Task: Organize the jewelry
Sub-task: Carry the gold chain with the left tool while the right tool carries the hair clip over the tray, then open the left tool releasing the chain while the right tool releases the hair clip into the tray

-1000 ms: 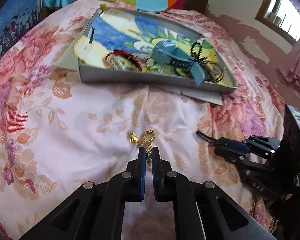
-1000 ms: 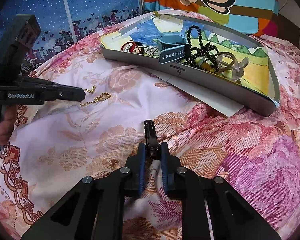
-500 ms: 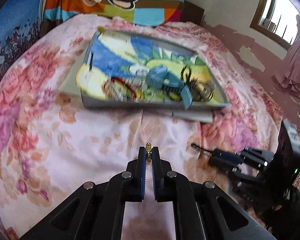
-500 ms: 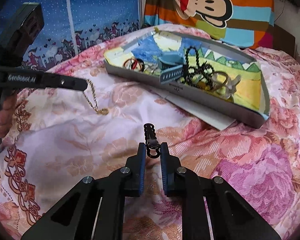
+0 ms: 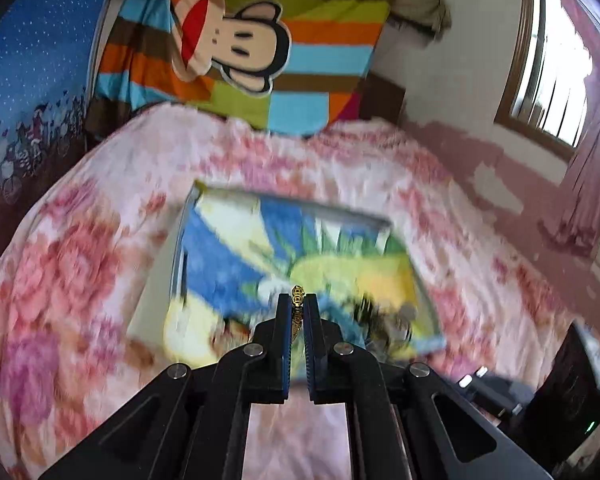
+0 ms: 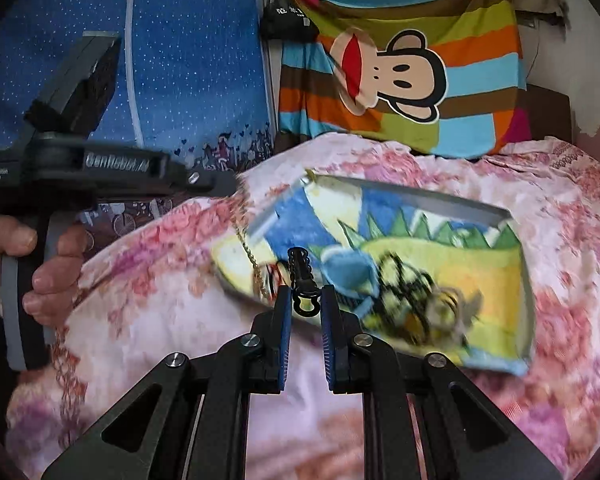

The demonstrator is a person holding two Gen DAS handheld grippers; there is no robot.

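Observation:
My left gripper point(image 5: 297, 303) is shut on a gold chain point(image 5: 297, 294), whose links stick out past the fingertips. In the right wrist view that gold chain point(image 6: 251, 258) dangles from the left gripper point(image 6: 224, 185) over the near left corner of the tray. My right gripper point(image 6: 303, 294) is shut on a black hair clip point(image 6: 301, 274) that points forward. The shallow grey tray point(image 6: 420, 200) with a colourful cartoon lining holds a blue watch point(image 6: 346, 270), black beads point(image 6: 404, 276) and other pieces, all blurred. Both grippers hang above the bed in front of the tray point(image 5: 300, 204).
A pink floral bedspread point(image 5: 80, 264) covers the bed. A striped monkey blanket point(image 6: 400, 60) and a blue starry curtain point(image 6: 180, 60) hang behind. A hand point(image 6: 32, 256) holds the left gripper's handle. A window point(image 5: 560, 60) sits at the right.
Both grippers have lifted off the bedspread with their items and moved toward the tray. The gold chain, lying on the bed a second ago, now hangs in the air.

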